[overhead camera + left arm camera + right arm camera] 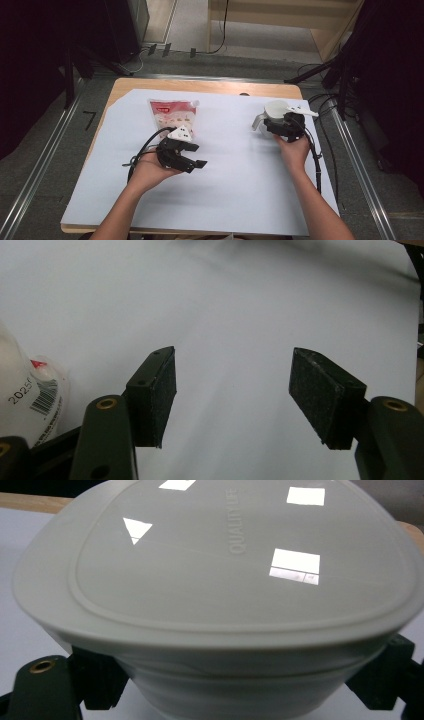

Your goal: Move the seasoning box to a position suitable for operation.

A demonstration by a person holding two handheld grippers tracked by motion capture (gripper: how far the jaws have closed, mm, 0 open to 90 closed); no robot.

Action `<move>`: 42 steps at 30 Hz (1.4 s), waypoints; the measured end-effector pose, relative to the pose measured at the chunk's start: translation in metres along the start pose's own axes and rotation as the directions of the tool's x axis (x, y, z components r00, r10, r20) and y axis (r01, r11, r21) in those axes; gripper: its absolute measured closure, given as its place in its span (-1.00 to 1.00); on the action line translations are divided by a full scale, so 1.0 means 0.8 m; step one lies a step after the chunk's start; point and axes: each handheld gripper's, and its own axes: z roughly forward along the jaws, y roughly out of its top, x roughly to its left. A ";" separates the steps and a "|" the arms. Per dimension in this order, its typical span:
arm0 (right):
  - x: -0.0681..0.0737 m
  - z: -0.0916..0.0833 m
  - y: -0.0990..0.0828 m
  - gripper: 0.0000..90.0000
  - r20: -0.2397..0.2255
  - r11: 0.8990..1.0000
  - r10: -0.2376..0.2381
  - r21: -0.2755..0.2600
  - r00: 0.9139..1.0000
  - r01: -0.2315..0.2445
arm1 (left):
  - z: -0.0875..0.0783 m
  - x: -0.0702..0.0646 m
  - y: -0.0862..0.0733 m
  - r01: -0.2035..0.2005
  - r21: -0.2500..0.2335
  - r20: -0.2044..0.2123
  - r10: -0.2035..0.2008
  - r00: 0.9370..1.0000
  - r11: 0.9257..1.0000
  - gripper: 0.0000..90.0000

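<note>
While left gripper (192, 156) jaws gape w/ nothing between, right gripper (280, 127) jaws clamp 1 white container (215, 595); 1 pouch (172, 116) nearby.

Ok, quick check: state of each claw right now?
Left claw: open, nothing between its pads, hovering beside the pouch.
Right claw: shut on the white lidded container, pads pressing its two sides.

White lidded container (215, 605), upright on the table's far right, clamped between right hand-held gripper (284, 131) jaws.
</note>
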 end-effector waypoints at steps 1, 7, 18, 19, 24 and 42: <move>0.003 -0.003 0.002 -0.68 0.002 1.000 -0.018 -0.005 1.000 0.018 | 0.000 0.001 0.000 0.006 -0.002 0.006 -0.006 1.000 1.000 -0.20; 0.012 -0.014 0.006 -0.68 -0.024 0.999 -0.040 -0.012 0.999 0.040 | -0.001 0.001 0.000 0.012 -0.011 0.005 -0.012 1.000 1.000 -0.20; 0.049 -0.042 0.006 -0.68 -0.100 0.996 -0.091 -0.031 0.991 0.088 | -0.001 0.002 0.001 0.008 -0.011 0.003 -0.008 1.000 1.000 -0.20; 0.055 -0.047 0.005 -0.68 -0.120 0.995 -0.097 -0.034 0.988 0.094 | -0.001 0.003 0.001 0.012 -0.013 0.000 -0.012 1.000 1.000 -0.20; 0.068 -0.056 0.004 -0.68 -0.142 0.992 -0.123 -0.035 0.982 0.119 | -0.001 0.005 0.000 0.015 -0.010 0.006 -0.015 1.000 1.000 -0.20; 0.126 -0.072 -0.025 -0.68 -0.251 0.978 -0.209 -0.027 0.945 0.209 | -0.002 0.013 0.004 0.023 -0.014 0.007 -0.023 1.000 1.000 -0.20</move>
